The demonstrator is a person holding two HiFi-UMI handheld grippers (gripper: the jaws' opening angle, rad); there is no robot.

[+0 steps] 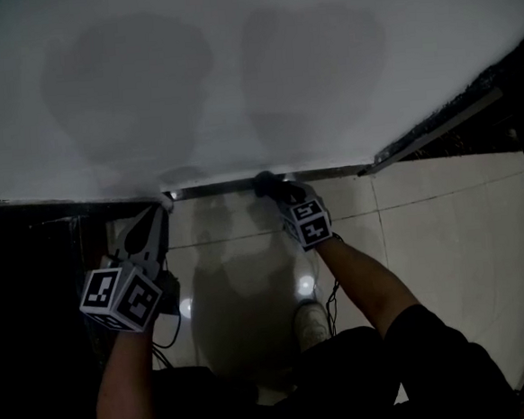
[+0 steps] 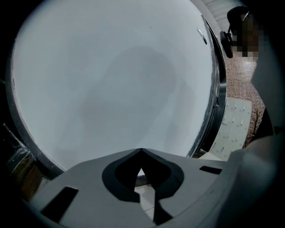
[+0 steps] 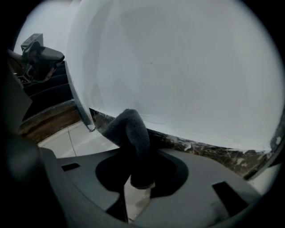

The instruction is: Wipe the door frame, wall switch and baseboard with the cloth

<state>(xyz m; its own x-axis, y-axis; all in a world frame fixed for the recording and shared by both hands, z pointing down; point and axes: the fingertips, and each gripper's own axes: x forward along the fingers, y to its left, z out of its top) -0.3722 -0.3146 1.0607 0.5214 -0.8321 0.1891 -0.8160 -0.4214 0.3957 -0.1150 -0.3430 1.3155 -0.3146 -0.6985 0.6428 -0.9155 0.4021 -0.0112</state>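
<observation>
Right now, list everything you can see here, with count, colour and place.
Wall: one, white, ahead.
Baseboard: one, dark marbled, along the wall's foot.
Frame: one, dark, at the wall's edge.
Floor: one, pale tiles, below the wall.
Cloth: one, dark grey, in the right gripper, its end by the baseboard.
Left gripper: one, grey, shut and empty, near the wall.
Right gripper: one, grey, shut on the cloth.
Arms: two, forearms bare, behind the grippers.

floor (image 1: 444, 226): pale glossy tiles | on it: 1 shoe (image 1: 311, 322) | wall edge: dark baseboard (image 3: 200, 149)
</observation>
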